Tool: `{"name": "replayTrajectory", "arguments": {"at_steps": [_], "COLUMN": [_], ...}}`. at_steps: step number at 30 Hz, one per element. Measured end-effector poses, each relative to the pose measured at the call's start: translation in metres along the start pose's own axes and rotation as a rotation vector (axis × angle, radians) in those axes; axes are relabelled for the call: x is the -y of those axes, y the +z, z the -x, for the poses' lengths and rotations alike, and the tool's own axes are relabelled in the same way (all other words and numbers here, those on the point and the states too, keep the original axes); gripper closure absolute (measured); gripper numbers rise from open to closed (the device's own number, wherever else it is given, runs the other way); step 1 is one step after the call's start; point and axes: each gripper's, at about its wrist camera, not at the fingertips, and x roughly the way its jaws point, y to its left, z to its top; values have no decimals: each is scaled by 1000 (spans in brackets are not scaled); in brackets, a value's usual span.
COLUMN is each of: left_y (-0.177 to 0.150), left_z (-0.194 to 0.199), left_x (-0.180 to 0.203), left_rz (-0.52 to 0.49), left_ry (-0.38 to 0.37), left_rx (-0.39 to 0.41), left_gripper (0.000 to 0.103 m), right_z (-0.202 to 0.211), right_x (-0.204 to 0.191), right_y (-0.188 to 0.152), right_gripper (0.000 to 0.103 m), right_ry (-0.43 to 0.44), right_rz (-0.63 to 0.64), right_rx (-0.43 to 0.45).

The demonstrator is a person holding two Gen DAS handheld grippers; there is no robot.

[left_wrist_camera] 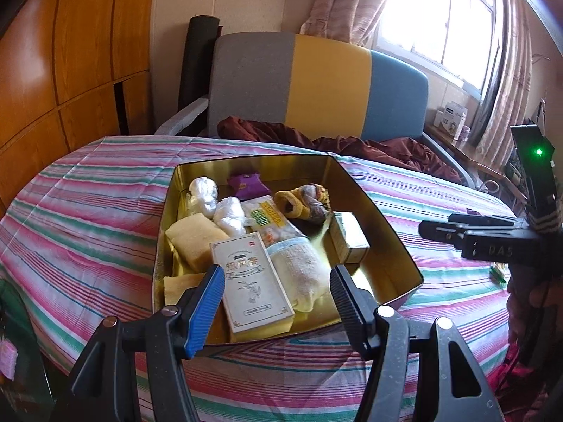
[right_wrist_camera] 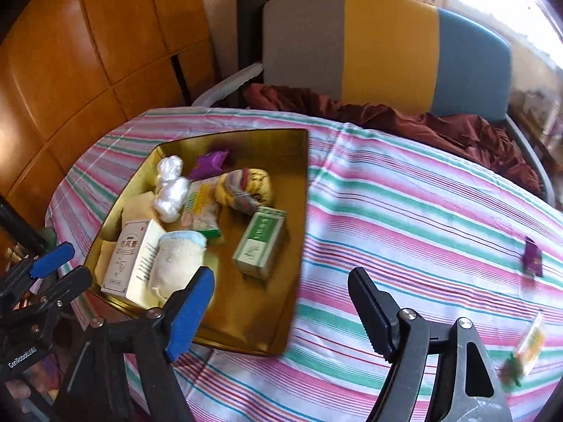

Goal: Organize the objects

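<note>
Left wrist view: the left gripper (left_wrist_camera: 278, 281) hangs with its jaws wide and nothing between them, just over the near end of a gold rectangular metal tin (left_wrist_camera: 387, 232) that sits on a bed covered in a pink, green and white striped sheet (left_wrist_camera: 88, 211).

Nearest in the tin lie one white cardboard box printed with a plant drawing (left_wrist_camera: 251, 283) and one rolled cream towel with a pale blue edge (left_wrist_camera: 299, 270). Beside them are two yellow sponges (left_wrist_camera: 195, 241), one small green-and-white box (right_wrist_camera: 260, 242), one clear snack packet with green print (left_wrist_camera: 271, 221) and two white crumpled plastic bundles (left_wrist_camera: 204, 193). Farther back rest one rolled yellow and grey sock (left_wrist_camera: 304, 202) and one purple packet (left_wrist_camera: 246, 183).

Right wrist view: the right gripper (right_wrist_camera: 281, 295), jaws spread apart and empty, is over the tin's right rim. Two items lie loose on the sheet well right of the tin: one small purple sachet (right_wrist_camera: 533, 258) and one blurred green-and-yellow packet (right_wrist_camera: 524, 351).

Beyond the bed stand one grey, yellow and blue upholstered chair (left_wrist_camera: 316, 84), one heap of maroon cloth (left_wrist_camera: 387, 147) and orange wooden wardrobe panels (left_wrist_camera: 70, 52).
</note>
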Motion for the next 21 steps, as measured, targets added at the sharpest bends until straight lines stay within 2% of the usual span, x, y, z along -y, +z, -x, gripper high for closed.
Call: {"name": "replayTrajectory", "arguments": {"at_steps": [6, 9, 16, 19, 21], "left_y": [1, 0, -2, -3, -4], "left_z": [0, -1, -9, -14, -18], "left_x": [19, 27, 46, 54, 59], "left_rz": [-44, -63, -96, -111, -120], "left_ry": [-31, -44, -88, -105, -113], "left_rx": [-5, -11, -33, -47, -59], "left_gripper": [40, 40, 40, 40, 40], "right_z": [20, 30, 67, 78, 79], "right_x": [70, 122, 264, 307, 325], "right_y": [-7, -16, -61, -88, -102], "right_gripper": [18, 15, 10, 8, 8], "right_ry": [-120, -194, -335, -362, -366], "right_rz": [-121, -241, -712, -905, -989], "right_rx": [2, -16, -14, -13, -18]}}
